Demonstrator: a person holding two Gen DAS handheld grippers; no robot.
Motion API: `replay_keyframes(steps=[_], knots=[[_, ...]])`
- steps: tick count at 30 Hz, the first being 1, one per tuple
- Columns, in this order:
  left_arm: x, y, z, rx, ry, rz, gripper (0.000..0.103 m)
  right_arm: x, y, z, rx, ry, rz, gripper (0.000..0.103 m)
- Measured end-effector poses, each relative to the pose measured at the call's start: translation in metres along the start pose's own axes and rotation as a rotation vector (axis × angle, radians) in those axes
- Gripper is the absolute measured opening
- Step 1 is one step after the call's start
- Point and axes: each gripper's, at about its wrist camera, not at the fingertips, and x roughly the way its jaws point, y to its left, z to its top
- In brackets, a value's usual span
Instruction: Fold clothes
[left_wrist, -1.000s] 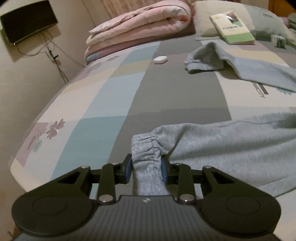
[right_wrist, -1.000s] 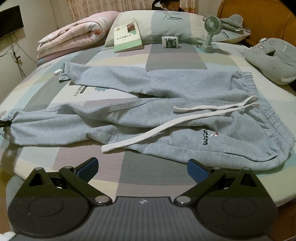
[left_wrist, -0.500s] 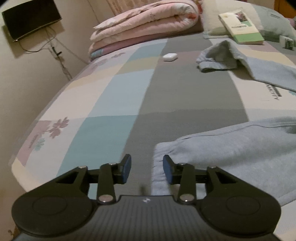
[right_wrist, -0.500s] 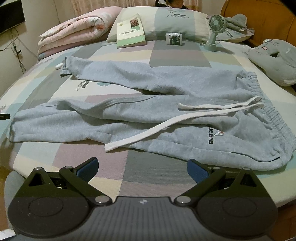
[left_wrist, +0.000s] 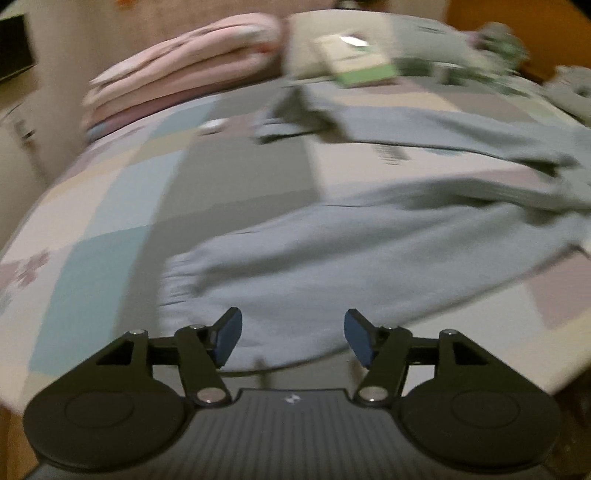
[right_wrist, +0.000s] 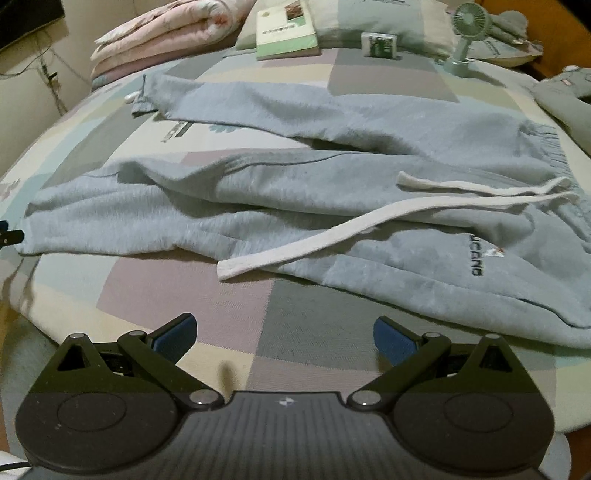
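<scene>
Your grey sweatpants (right_wrist: 332, 192) lie spread lengthwise on the bed (right_wrist: 184, 295), legs parted, so both cuffs are reachable. Your left gripper (left_wrist: 291, 338) hangs wide open and empty, apparently just short of the near cuff (view blurred). Your right gripper (right_wrist: 284, 334) is wide open, empty, clear of the cloth.

Left gripper (left_wrist: 291, 339): jaws spread apart, nothing between blue pads (left_wrist: 228, 336), view motion-blurred. Right gripper (right_wrist: 284, 338): jaws spread wide, empty, level, pointing forward.
</scene>
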Motion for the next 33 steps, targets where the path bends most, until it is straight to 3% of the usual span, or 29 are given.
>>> replay_keyframes(steps=[6, 12, 14, 18, 23, 33], knots=[[0.007, -0.058, 0.001, 0.183, -0.028, -0.110, 0.063, 0.020, -0.004, -0.007, -0.040, 0.018, -0.009, 0.103], [0.012, -0.100, -0.003, 0.266, -0.040, -0.191, 0.064, 0.027, 0.006, -0.017, -0.176, 0.001, -0.076, 0.103], [0.011, -0.115, -0.004, 0.302, -0.059, -0.221, 0.069, 0.027, 0.004, -0.020, -0.185, -0.018, -0.072, 0.103], [0.011, -0.143, -0.006, 0.395, -0.126, -0.217, 0.072, 0.025, -0.003, -0.020, -0.226, -0.024, -0.043, 0.103], [0.010, -0.168, -0.002, 0.542, -0.186, -0.204, 0.072, 0.019, -0.007, -0.015, -0.315, 0.038, -0.045, 0.103], [0.014, -0.198, 0.008, 0.694, -0.232, -0.141, 0.072, 0.005, -0.035, -0.022, -0.490, -0.031, -0.344, 0.103]])
